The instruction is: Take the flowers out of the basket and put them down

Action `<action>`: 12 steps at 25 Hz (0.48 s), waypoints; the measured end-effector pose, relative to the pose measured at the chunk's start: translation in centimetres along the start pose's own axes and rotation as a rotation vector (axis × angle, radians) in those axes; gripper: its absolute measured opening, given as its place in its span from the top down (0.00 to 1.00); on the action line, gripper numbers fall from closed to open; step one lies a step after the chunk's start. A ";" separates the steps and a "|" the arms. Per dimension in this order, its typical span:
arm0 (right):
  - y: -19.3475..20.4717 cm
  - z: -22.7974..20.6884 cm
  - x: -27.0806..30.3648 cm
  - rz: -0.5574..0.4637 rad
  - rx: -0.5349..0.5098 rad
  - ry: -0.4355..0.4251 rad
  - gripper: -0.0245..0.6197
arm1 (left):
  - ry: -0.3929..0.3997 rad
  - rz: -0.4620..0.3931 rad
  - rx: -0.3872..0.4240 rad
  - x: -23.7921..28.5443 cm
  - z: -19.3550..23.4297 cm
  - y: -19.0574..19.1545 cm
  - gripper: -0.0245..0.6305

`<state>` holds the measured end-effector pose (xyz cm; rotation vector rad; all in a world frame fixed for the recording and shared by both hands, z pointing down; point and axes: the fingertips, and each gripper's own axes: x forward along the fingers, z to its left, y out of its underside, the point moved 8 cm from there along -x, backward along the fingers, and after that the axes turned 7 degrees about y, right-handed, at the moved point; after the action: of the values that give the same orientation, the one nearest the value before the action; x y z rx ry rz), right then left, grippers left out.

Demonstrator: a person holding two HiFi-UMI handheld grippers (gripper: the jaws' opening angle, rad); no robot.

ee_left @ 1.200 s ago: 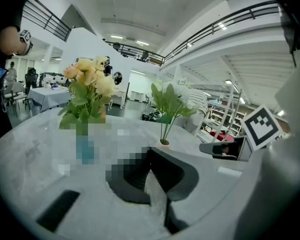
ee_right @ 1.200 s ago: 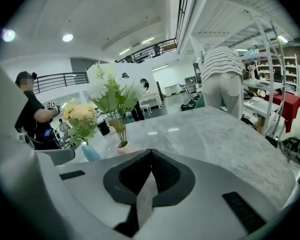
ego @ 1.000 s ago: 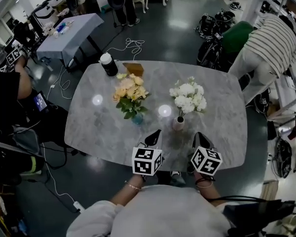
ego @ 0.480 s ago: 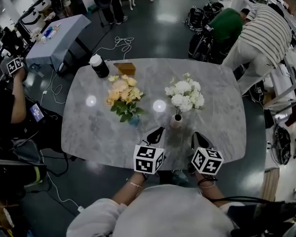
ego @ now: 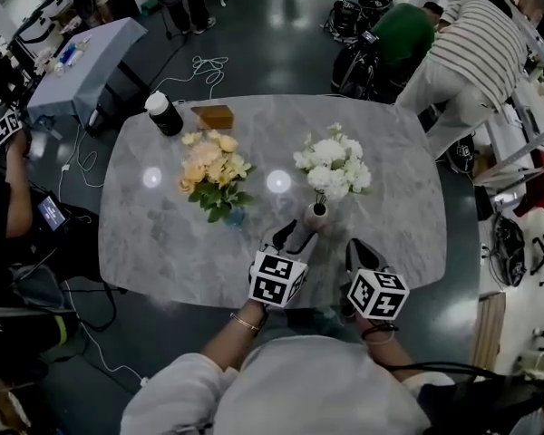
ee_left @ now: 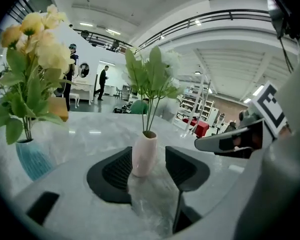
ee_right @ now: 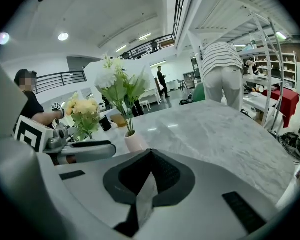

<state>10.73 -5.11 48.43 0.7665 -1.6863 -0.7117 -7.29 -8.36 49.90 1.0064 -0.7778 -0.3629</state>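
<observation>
White flowers (ego: 331, 163) stand in a small pale pink vase (ego: 315, 214) on the grey marble table (ego: 163, 243). Yellow flowers (ego: 208, 166) stand in a blue vase (ego: 233, 216) to their left. My left gripper (ego: 296, 234) has just been opening, and its jaws now stand on either side of the pink vase (ee_left: 144, 156). The left pad (ee_left: 115, 171) is close against the vase and the right pad (ee_left: 185, 169) stands apart. My right gripper (ego: 355, 248) rests just right of it, shut and empty (ee_right: 149, 156). No basket shows.
A black bottle with a white lid (ego: 163, 113) and a brown box (ego: 214, 116) stand at the table's far left. A person in a striped shirt (ego: 471, 53) bends over at the far right. Another person (ego: 4, 188) sits left, near a cloth-covered table (ego: 82, 66).
My left gripper has moved forward and down to the pink vase, and its jaws have gone from shut to open around it. The right gripper has stayed put.
</observation>
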 end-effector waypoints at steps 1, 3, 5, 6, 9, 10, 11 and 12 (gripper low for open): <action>0.0 0.2 0.1 -0.001 0.003 -0.005 0.95 | 0.003 0.000 0.007 0.3 0.2 0.0 0.65; 0.1 0.7 0.4 -0.002 0.007 -0.012 0.95 | 0.004 -0.004 0.007 0.9 0.6 0.0 0.63; 0.2 1.0 0.4 0.004 0.004 -0.016 0.95 | 0.013 -0.005 0.012 1.6 0.9 0.1 0.61; 0.4 1.0 0.4 0.009 0.001 -0.016 0.95 | 0.020 -0.003 0.022 2.0 0.9 0.1 0.59; 0.8 1.2 0.5 0.025 -0.003 -0.008 0.95 | 0.042 0.005 0.056 3.1 1.3 0.1 0.56; 0.9 1.2 0.6 0.026 0.001 -0.006 0.95 | 0.051 0.006 0.060 3.5 1.6 0.0 0.56; 0.9 1.2 0.7 0.026 0.004 -0.007 0.95 | 0.062 0.007 0.064 3.8 1.8 0.0 0.55; 0.9 1.2 0.8 0.023 0.007 -0.015 0.95 | 0.074 0.009 0.072 4.2 2.0 -0.1 0.55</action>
<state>9.32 -5.13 49.32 0.7476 -1.7095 -0.6974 -5.86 -12.19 52.13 1.0771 -0.7329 -0.2899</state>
